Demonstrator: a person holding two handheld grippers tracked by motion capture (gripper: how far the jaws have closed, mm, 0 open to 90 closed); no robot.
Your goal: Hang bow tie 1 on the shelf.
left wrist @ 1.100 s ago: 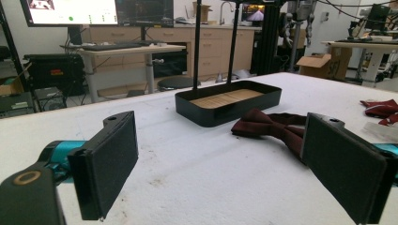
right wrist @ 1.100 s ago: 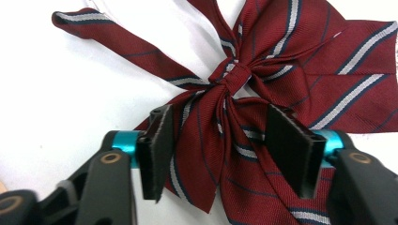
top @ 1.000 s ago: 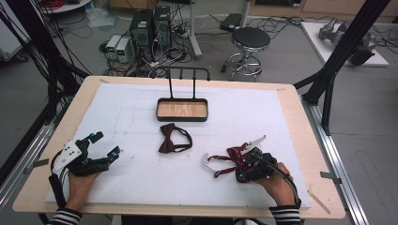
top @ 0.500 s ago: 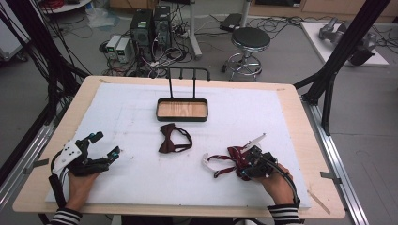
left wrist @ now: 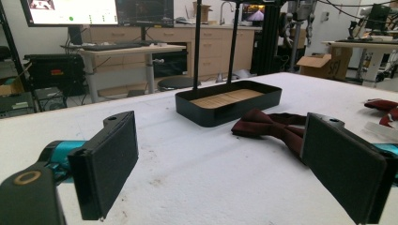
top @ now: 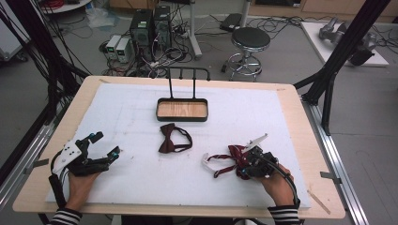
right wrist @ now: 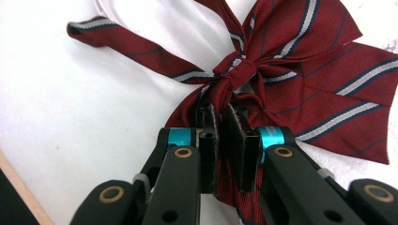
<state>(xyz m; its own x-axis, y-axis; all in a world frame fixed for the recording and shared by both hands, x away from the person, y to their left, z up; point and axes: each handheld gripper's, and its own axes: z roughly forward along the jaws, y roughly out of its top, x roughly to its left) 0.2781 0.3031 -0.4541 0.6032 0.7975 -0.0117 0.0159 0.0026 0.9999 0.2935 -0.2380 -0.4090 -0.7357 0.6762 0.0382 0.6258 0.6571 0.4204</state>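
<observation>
A striped dark-red bow tie [top: 233,154] with a white neck strap [top: 207,160] lies on the white mat at the front right. My right gripper [top: 245,165] is shut on it. In the right gripper view the jaws [right wrist: 221,112] pinch the fabric just below the knot of the striped tie [right wrist: 300,61]. A plain dark-red bow tie [top: 171,138] lies mid-table, in front of a black tray [top: 182,117] with a wooden bottom. My left gripper [top: 105,144] rests at the front left, open and holding nothing. In its own view the left gripper [left wrist: 220,140] faces the plain tie [left wrist: 267,124] and the tray [left wrist: 225,110].
The tray carries a tall black handle [top: 188,70]. The white mat [top: 117,112] covers most of the wooden table [top: 300,96]. Black frame posts [top: 347,42] stand at the table's sides. A stool [top: 251,40] and computers [top: 150,23] sit on the floor beyond.
The right gripper's jaws have closed onto the striped bow tie. Both hands have stayed where they were, and the left gripper is unchanged.
</observation>
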